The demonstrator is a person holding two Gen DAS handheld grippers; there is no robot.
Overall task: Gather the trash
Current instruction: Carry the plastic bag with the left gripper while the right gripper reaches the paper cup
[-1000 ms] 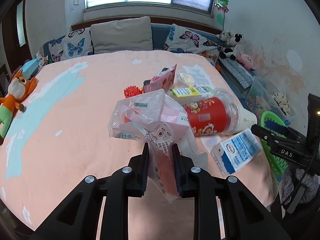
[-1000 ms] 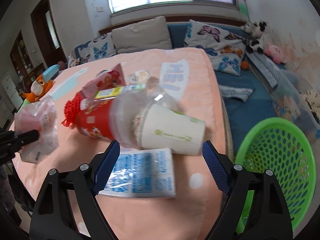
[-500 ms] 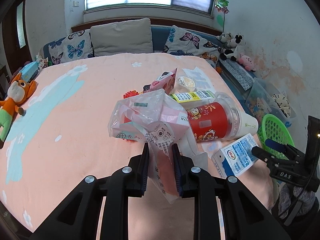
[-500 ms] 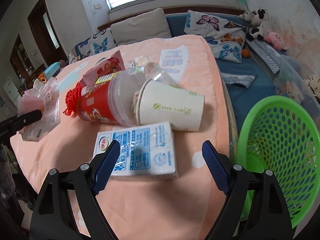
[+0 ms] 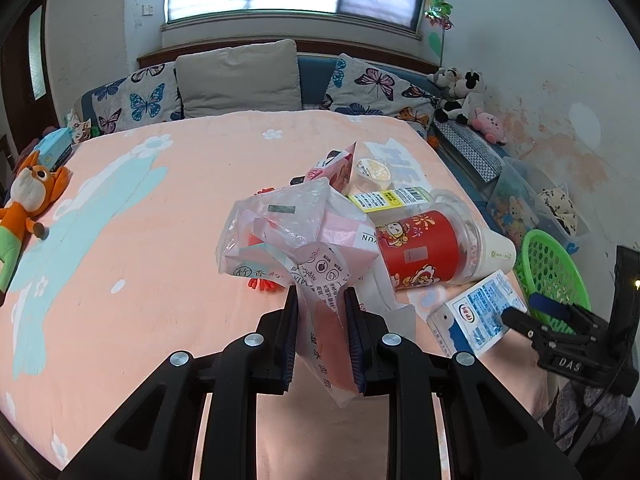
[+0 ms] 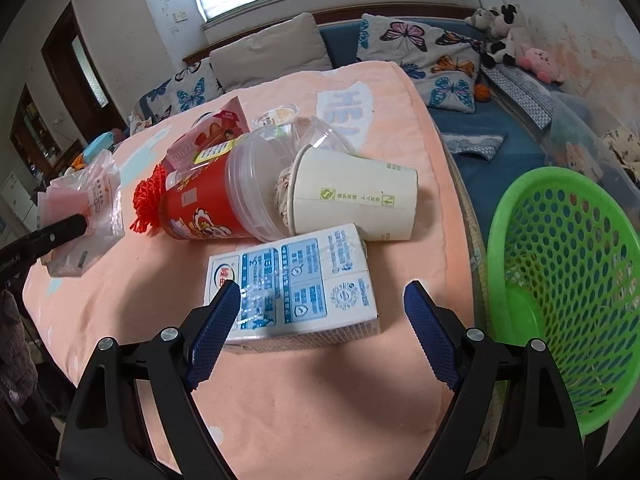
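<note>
Left gripper [image 5: 321, 334] clamped on a crumpled pink-and-clear plastic bag [image 5: 294, 240], pads pressing its lower tail, bag lifted over the near part of the peach bedspread [image 5: 160, 208]; no change there from a second ago. Right gripper [image 6: 322, 320] now drawn back toward the near edge and lower than a second ago, when the paper cup [image 6: 356, 198] sat between the pads. Jaws wide apart and empty, now straddling the near end of the blue-and-white milk carton [image 6: 296, 280], left pad just overlapping its near left corner, right pad well clear of the right end. Target evidently switched from cup to carton. Carton lying flat, touching the cup and the red snack tub [image 6: 200, 208] behind it. Green basket [image 6: 560, 264] off the right edge of the bed, near the carton, seemingly the drop point. Remaining: closing on the carton, then a short carry right. Probably a long way from finished, with most of the pile left on the bed.
</note>
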